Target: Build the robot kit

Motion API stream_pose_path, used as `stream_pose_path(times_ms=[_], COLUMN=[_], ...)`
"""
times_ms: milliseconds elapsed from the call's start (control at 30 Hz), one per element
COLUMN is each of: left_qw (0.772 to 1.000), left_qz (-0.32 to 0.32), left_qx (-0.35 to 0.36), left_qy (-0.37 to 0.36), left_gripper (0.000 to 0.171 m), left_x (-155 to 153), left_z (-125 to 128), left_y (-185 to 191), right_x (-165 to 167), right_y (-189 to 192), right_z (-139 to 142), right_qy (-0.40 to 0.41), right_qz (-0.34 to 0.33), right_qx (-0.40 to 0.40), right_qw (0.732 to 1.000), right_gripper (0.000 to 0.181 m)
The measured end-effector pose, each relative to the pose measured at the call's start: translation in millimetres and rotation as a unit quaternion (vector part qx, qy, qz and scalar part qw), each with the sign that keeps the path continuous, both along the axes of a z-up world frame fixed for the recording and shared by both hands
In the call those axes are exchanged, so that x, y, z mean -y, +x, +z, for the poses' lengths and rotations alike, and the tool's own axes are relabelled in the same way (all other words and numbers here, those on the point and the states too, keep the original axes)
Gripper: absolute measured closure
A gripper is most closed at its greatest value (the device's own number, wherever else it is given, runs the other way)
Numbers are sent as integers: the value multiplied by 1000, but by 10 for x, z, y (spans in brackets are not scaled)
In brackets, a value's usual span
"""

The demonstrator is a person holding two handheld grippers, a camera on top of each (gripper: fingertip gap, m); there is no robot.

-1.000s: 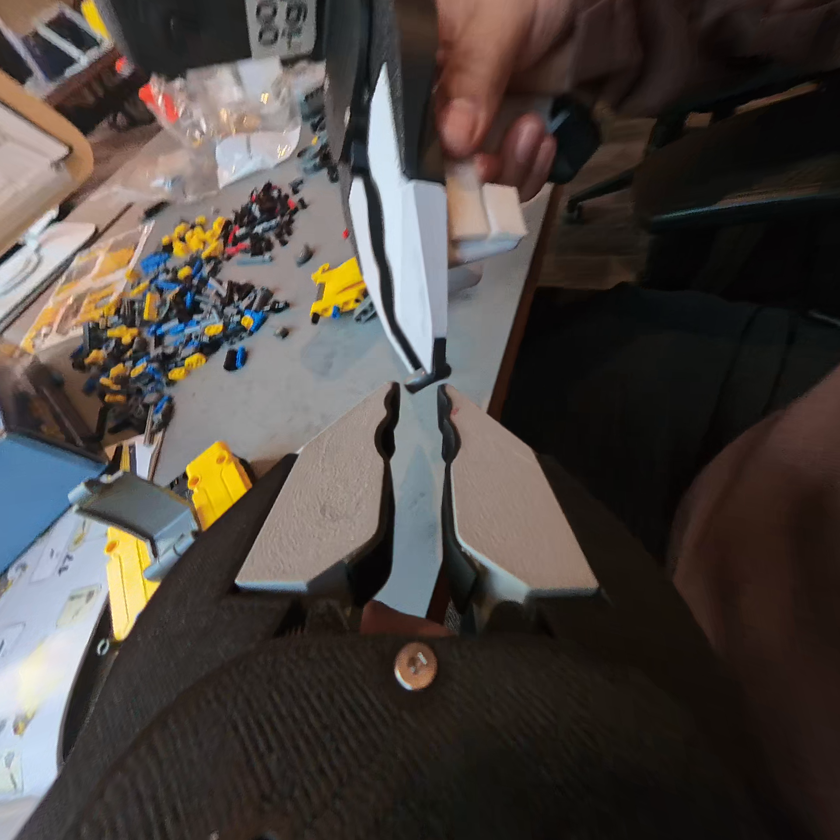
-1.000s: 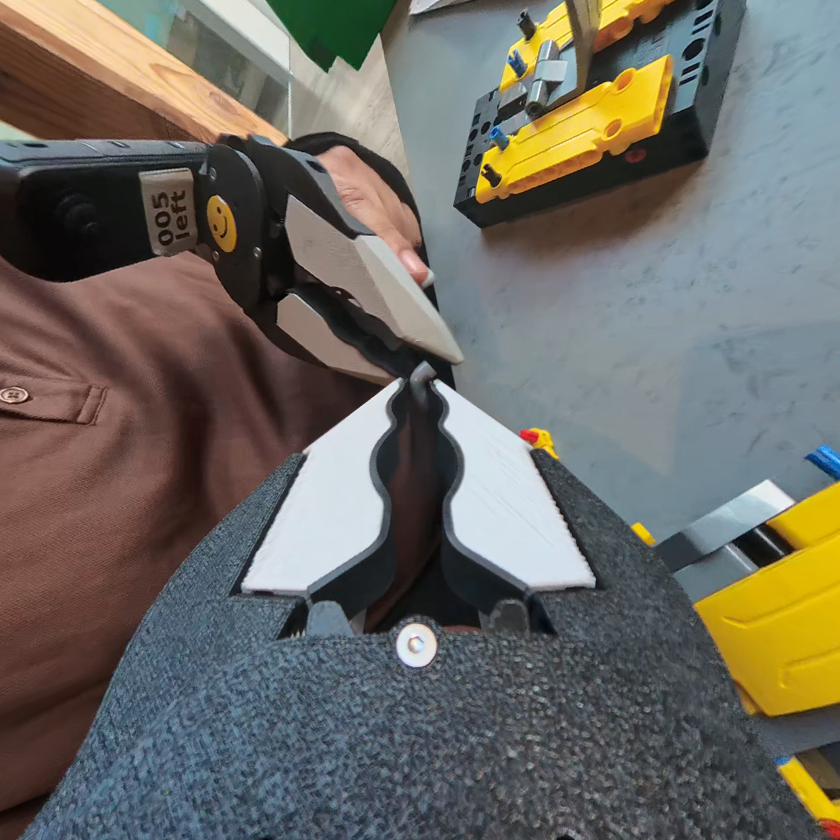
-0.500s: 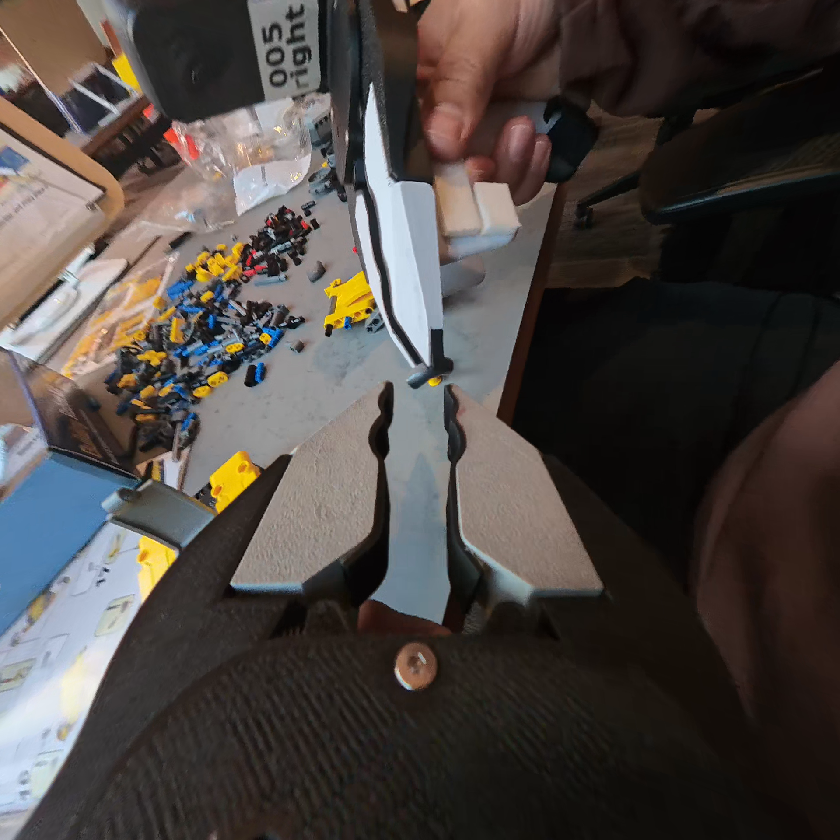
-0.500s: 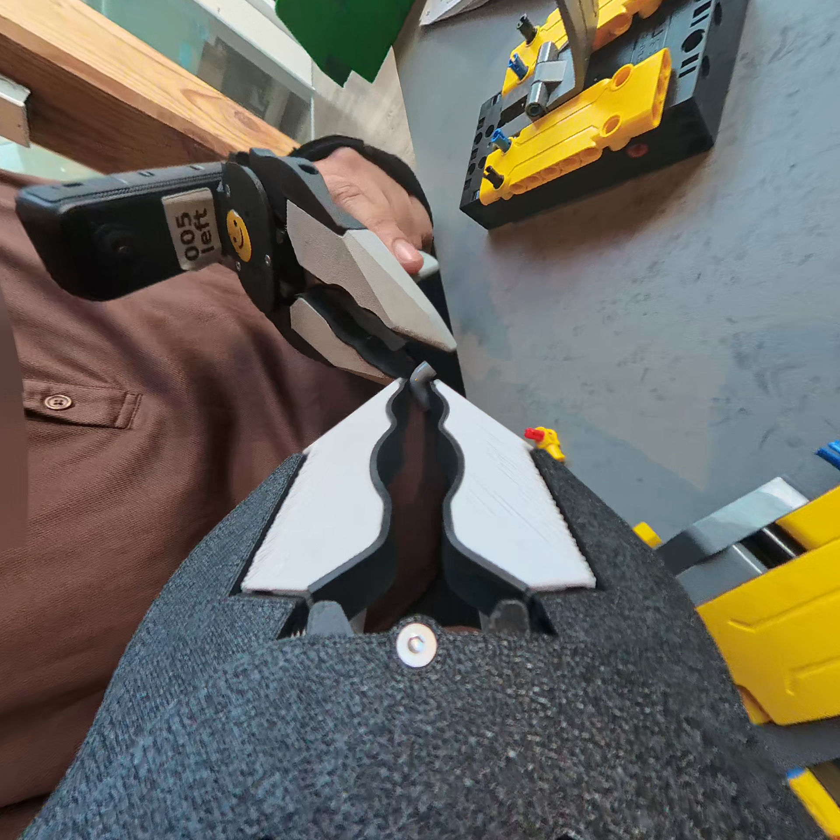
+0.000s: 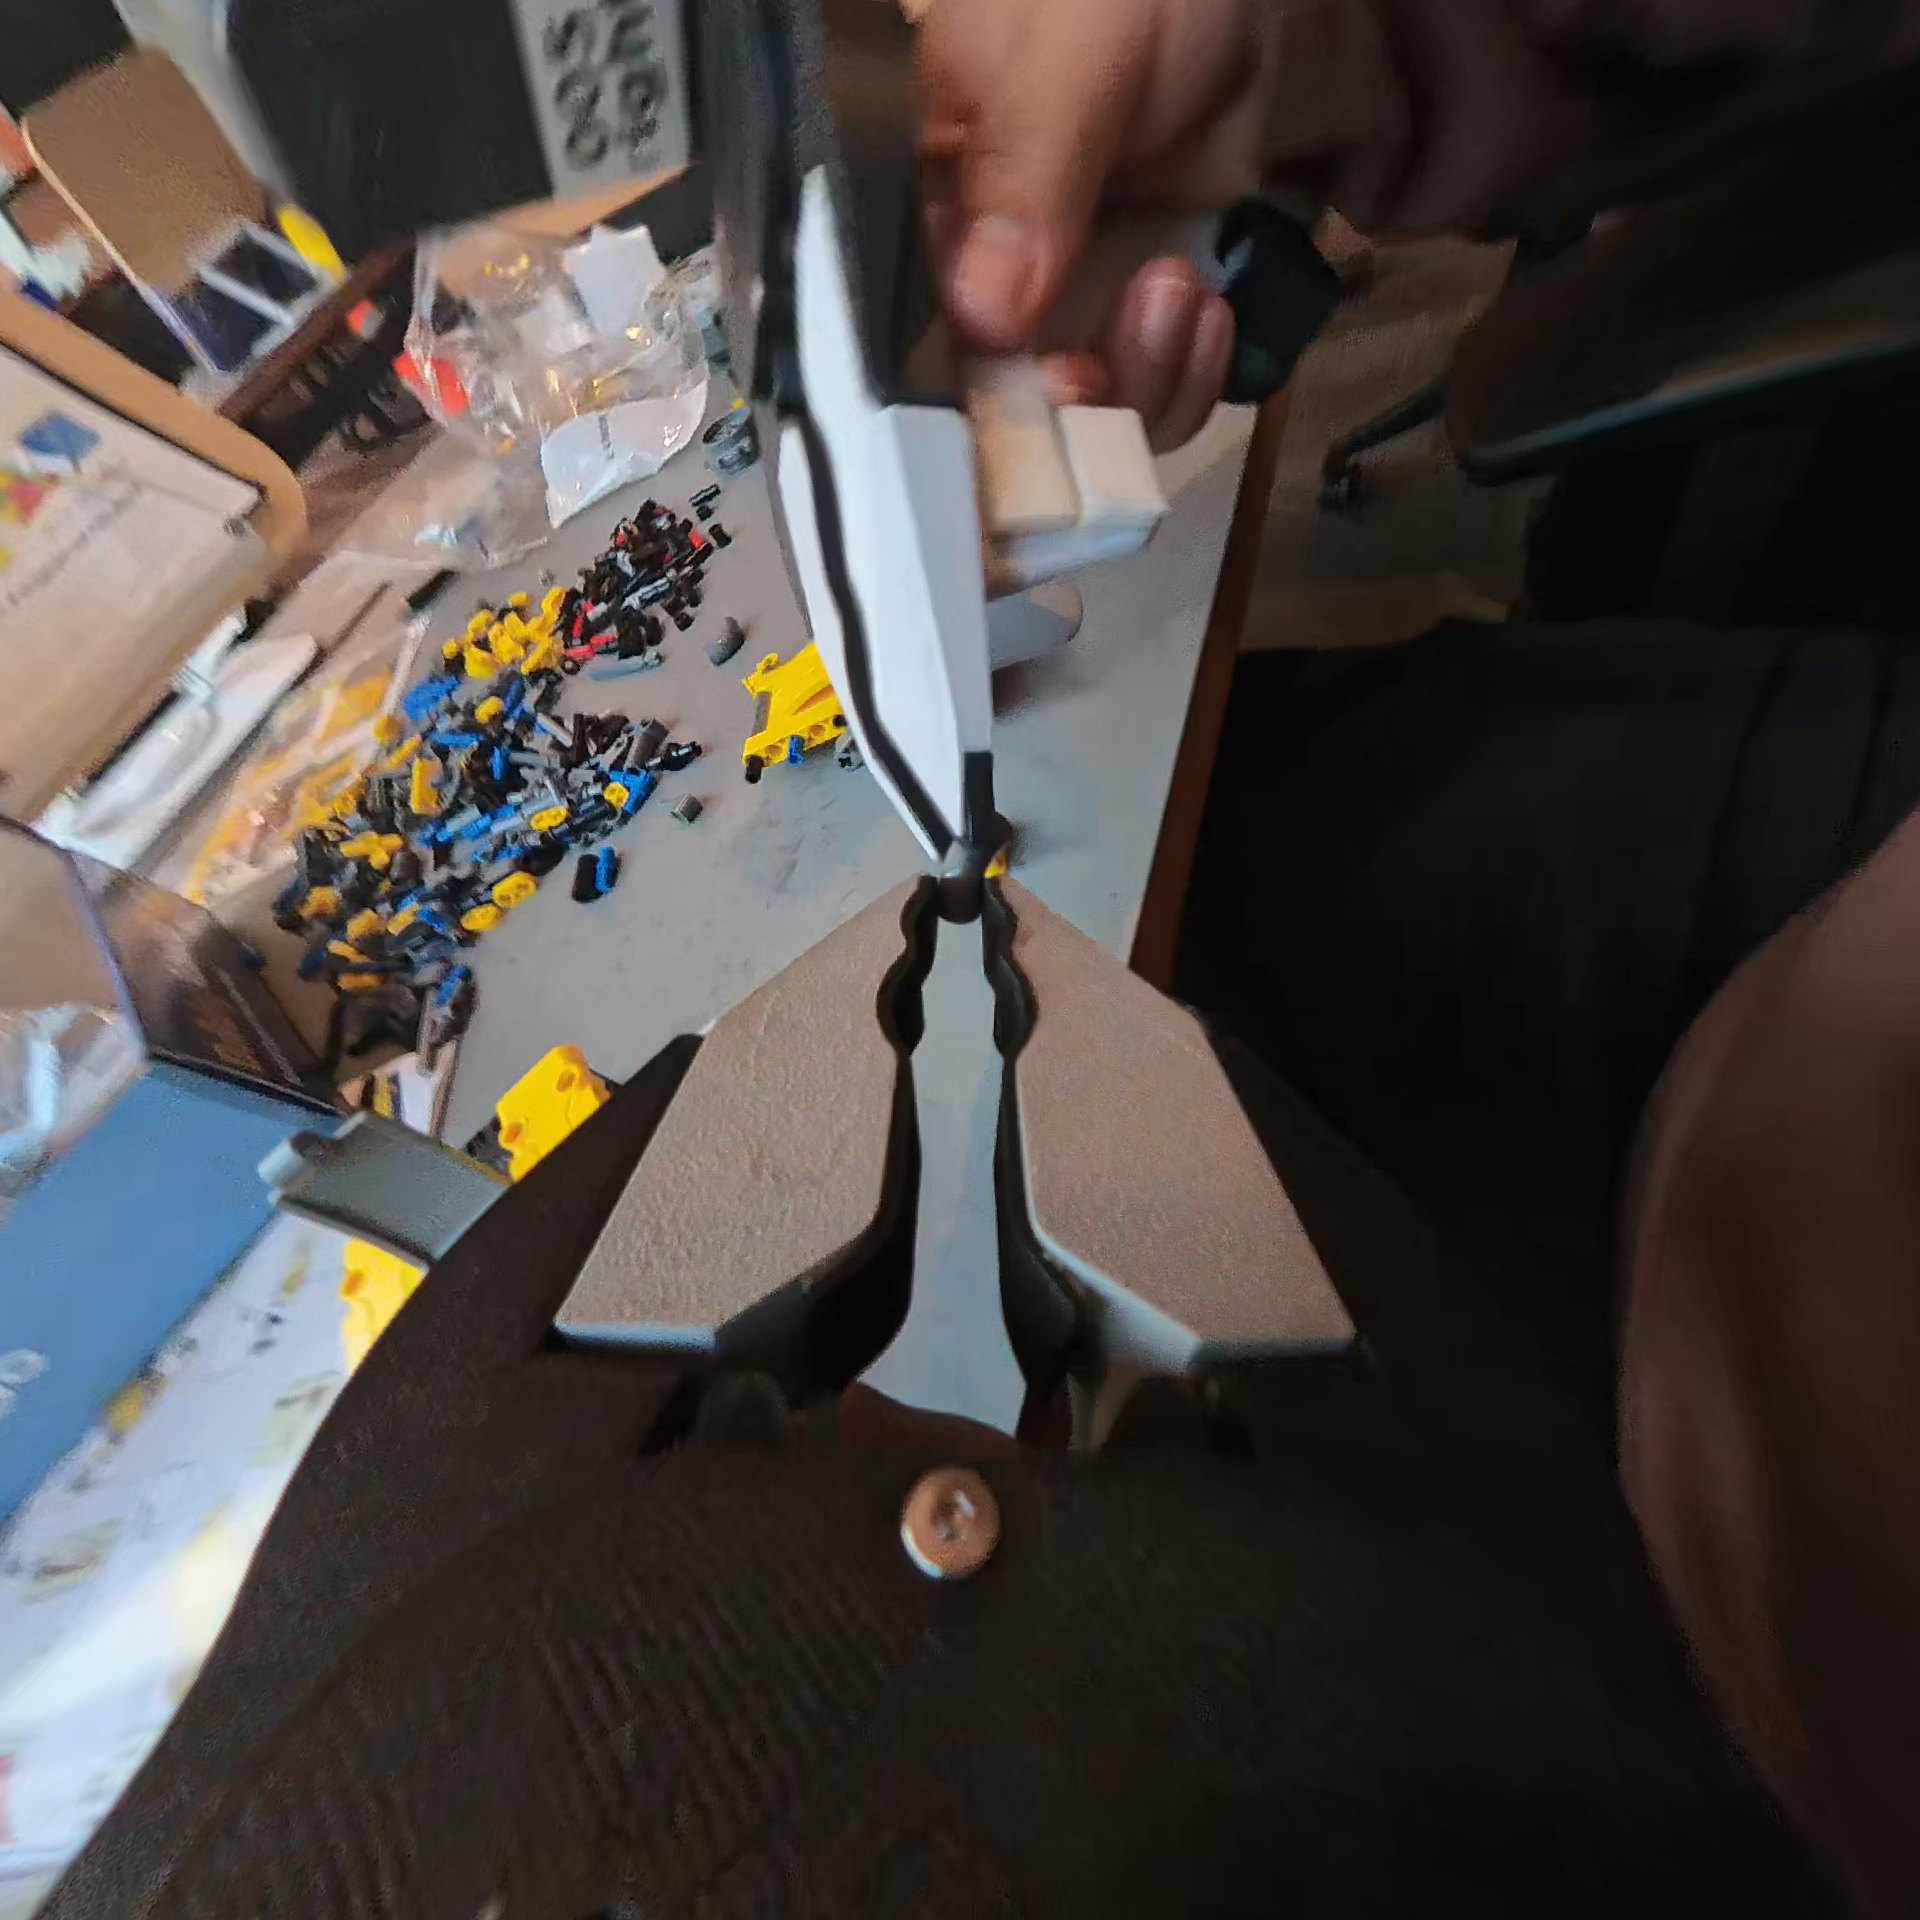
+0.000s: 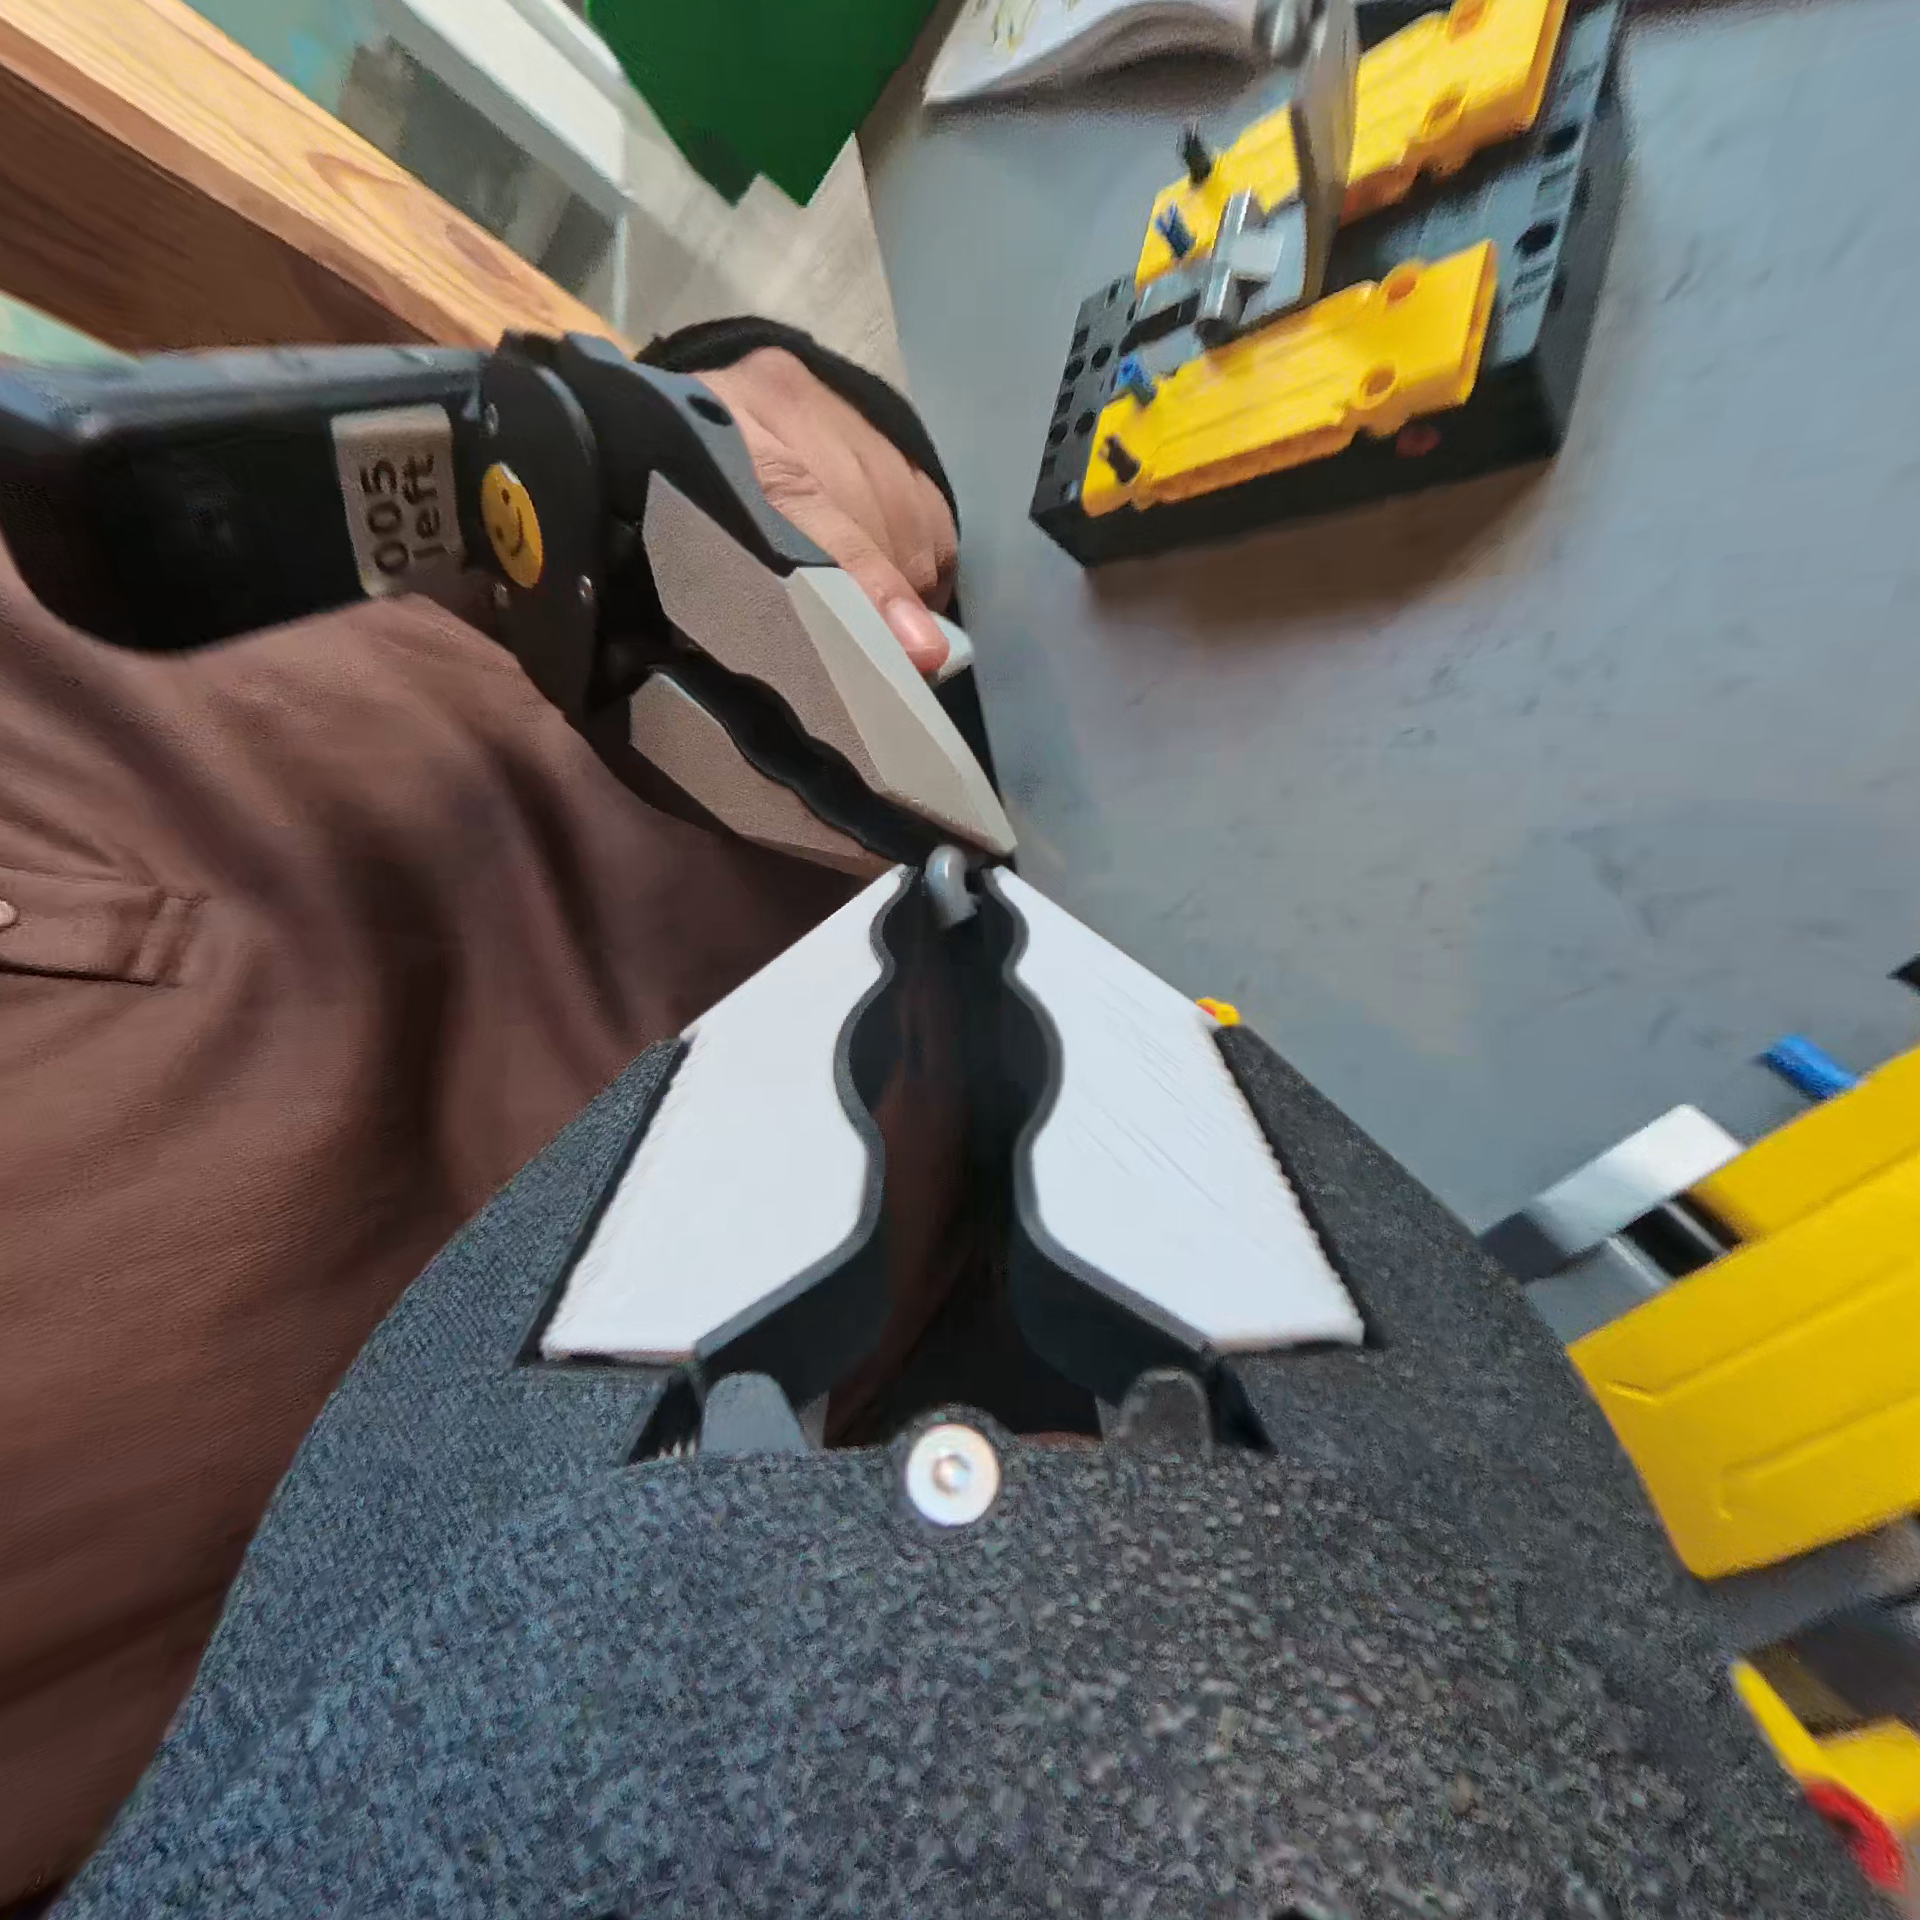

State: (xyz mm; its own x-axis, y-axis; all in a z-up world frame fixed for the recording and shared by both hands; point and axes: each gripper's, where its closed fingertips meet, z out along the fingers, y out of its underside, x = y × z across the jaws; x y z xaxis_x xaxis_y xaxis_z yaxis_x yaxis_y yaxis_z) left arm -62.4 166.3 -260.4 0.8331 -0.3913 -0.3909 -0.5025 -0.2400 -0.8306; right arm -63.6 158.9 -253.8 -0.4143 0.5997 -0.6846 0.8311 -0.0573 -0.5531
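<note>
In the right wrist view my right gripper (image 6: 948,883), with white fingers, is shut on a small grey pin-like piece (image 6: 948,891) held at its tips above the table edge. My left gripper (image 6: 961,847), with grey fingers, meets it tip to tip from the upper left. In the left wrist view my left gripper (image 5: 958,902) has its jaws narrowed around the same piece (image 5: 961,883). There the right gripper (image 5: 961,847) comes down from above. Both grippers grip the piece between them. A small yellow part (image 5: 997,860) shows just behind the tips.
A pile of loose small black, blue and yellow building pieces (image 5: 499,790) lies on the grey table (image 6: 1455,779), with clear plastic bags (image 5: 561,343) behind. A black-and-yellow assembly (image 6: 1330,312) lies farther off. A large yellow panel (image 6: 1766,1351) is at the right. The table edge (image 5: 1195,727) is close. My left and right fingertips are right by each other.
My left gripper's jaws have narrowed and moved up onto the small grey piece at the right gripper's tips. The two grippers now meet tip to tip.
</note>
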Motion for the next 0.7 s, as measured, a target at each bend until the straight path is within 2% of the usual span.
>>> stream_pose_path(times_ms=[100,167,200,267,367,500,600,700], left_qw=[993,979,966,931,876,838,812,775], left_qz=[18,-12,-40,-96,-134,-162,-172,-179], left_qx=[116,206,255,341,435,478,511,561], left_qy=[-12,2,23,87,159,210,225,228], left_gripper=[166,166,166,166,166,166,166,166], left_x=[-26,5,44,159,284,381,429,460], left_z=[110,283,426,735,1025,1203,1293,1355], left_y=[-73,-21,25,60,-40,-67,-83,-142], right_x=[-62,-65,-36,75,249,312,375,461], right_y=[-33,-26,-9,40,109,42,9,1], right_z=[164,271,349,574,933,1176,1246,1272], right_qy=[94,160,181,195,176,160,145,142], right_qz=[-8,-10,-7,0,2,-33,-40,-33], right_qx=[-108,-168,-197,-258,-331,-355,-354,-355], right_qw=[990,973,963,946,927,920,923,923], right_gripper=[163,159,153,153,159,162,162,163])
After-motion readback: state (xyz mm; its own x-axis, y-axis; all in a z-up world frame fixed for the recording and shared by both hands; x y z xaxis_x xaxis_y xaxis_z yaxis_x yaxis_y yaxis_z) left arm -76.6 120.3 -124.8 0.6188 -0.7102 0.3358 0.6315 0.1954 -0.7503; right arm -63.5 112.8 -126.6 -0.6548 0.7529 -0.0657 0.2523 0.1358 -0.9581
